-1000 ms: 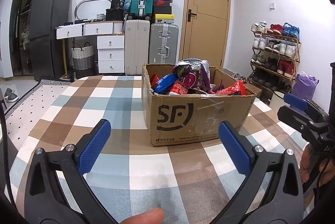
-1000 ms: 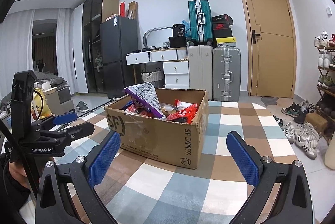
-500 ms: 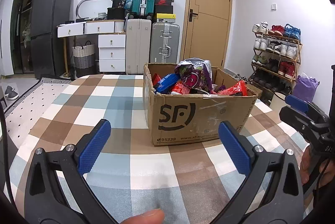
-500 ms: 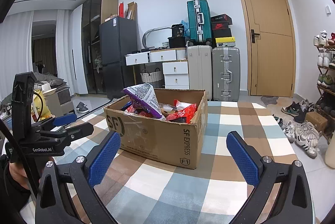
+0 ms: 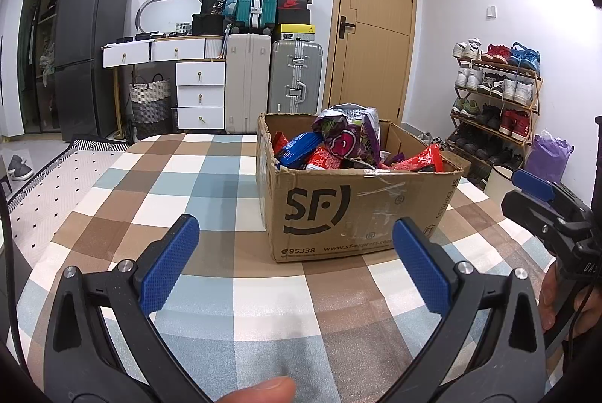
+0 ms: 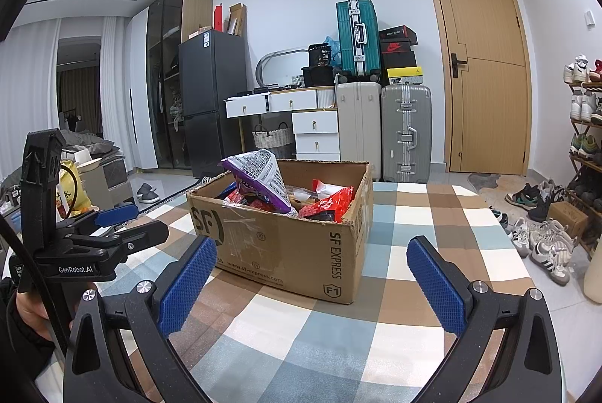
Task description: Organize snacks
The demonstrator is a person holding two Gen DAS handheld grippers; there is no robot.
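Your left tongs (image 5: 295, 260) are spread wide with nothing between the blue pads, hovering over the checked counter (image 5: 158, 177) short of the cardboard box (image 5: 357, 211). Your right tongs (image 6: 312, 282) are the same: wide apart, empty, pointed at the box's near corner from the other side. The box sits on the counter, flaps open, "SF" printed on its side, piled with snacks. A purple bag (image 5: 348, 137) sticks up highest, with a blue pack (image 5: 299, 147) and red packs (image 5: 417, 158) around it. From the right wrist view the purple bag (image 6: 263, 177) leans at the left end of the box, red packs (image 6: 331, 203) just beside it. All snacks are inside the box; none lie on the counter. Suitcases (image 5: 295, 79) and a shoe rack (image 5: 493, 94) stand behind.
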